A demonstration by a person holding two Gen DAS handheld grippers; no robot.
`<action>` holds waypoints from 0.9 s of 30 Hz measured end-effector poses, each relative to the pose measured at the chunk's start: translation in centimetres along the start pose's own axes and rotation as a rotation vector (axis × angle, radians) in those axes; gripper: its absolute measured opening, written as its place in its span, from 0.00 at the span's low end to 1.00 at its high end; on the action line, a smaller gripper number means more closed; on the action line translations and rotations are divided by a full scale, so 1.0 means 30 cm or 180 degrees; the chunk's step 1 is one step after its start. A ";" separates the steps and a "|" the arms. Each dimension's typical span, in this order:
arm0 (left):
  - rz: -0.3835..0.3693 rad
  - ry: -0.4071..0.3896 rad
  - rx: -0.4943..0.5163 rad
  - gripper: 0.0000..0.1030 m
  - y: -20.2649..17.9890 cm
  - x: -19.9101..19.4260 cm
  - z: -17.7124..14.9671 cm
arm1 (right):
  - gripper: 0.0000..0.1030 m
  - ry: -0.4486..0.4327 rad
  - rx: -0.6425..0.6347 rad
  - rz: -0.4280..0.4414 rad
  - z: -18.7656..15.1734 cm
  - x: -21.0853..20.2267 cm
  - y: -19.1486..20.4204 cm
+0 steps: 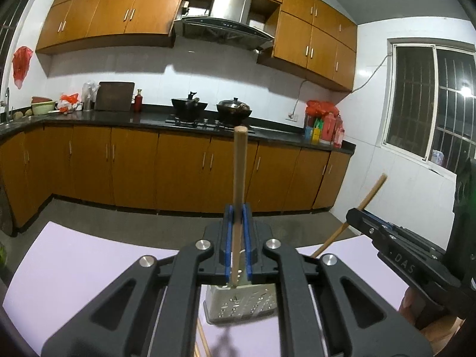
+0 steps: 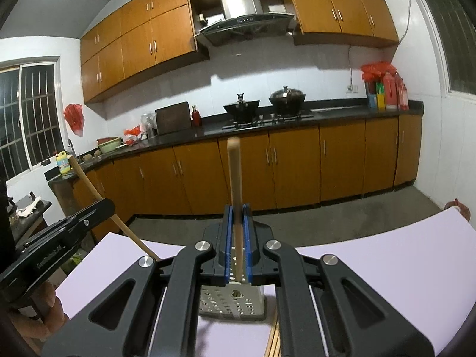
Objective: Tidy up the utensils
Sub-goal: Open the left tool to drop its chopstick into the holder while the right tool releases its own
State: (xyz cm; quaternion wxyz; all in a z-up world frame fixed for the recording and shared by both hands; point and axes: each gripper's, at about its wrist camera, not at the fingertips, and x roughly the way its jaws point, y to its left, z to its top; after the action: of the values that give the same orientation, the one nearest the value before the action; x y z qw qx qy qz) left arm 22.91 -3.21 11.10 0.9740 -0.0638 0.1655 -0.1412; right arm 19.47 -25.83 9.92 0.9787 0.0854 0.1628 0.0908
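My left gripper [image 1: 237,208] is shut on an upright wooden chopstick [image 1: 239,163], whose lower end reaches the rim of a perforated metal utensil holder [image 1: 241,303] on the lilac table mat [image 1: 74,267]. My right gripper [image 2: 237,208] grips a second upright chopstick [image 2: 234,172] over the same holder [image 2: 232,303]. Each gripper shows in the other's view: the right gripper [image 1: 357,214] with its stick [image 1: 373,190] at the right, the left gripper [image 2: 107,203] with its stick [image 2: 86,181] at the left. More loose chopsticks [image 1: 202,339] [image 2: 275,339] lie on the mat near the holder.
The mat's far edge [image 2: 386,238] drops to a grey floor. Beyond stand brown cabinets and a dark counter [image 1: 119,117] with two woks, a cutting board and bottles. A person's hand [image 2: 44,312] holds the left gripper's handle.
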 end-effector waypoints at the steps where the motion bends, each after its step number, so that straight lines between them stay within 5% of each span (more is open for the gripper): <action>1: 0.0006 0.0003 -0.0007 0.21 0.006 0.000 -0.002 | 0.16 0.0009 0.0014 0.0007 -0.001 -0.005 0.001; 3: 0.0040 -0.0017 -0.0018 0.31 0.010 -0.010 -0.003 | 0.39 -0.0016 0.0036 0.0004 0.002 -0.013 0.003; 12: 0.0053 -0.0217 -0.0142 0.44 0.047 -0.134 0.014 | 0.41 -0.0310 0.0087 -0.0053 0.039 -0.154 -0.026; 16: 0.0301 -0.0207 -0.0169 0.50 0.098 -0.226 -0.039 | 0.43 -0.0263 0.0129 -0.0305 -0.004 -0.208 -0.094; 20: 0.0580 0.0145 -0.0158 0.51 0.158 -0.224 -0.167 | 0.43 0.0241 0.0217 -0.0494 -0.153 -0.155 -0.182; 22: 0.0635 0.0465 -0.0182 0.51 0.190 -0.188 -0.268 | 0.33 0.0595 0.0282 -0.0485 -0.247 -0.102 -0.209; 24: 0.0673 0.0724 -0.0226 0.43 0.211 -0.161 -0.344 | 0.21 0.1031 0.0394 -0.0364 -0.371 -0.039 -0.226; 27: 0.0617 0.1069 -0.0326 0.33 0.234 -0.126 -0.465 | 0.17 0.1409 0.0425 -0.0274 -0.500 0.014 -0.211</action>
State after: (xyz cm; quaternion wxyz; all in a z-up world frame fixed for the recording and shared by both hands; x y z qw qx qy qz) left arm 16.52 3.52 -2.02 0.9372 -0.0725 0.3379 -0.0468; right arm 15.80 -29.80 -5.45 0.9144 0.1209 0.3826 0.0545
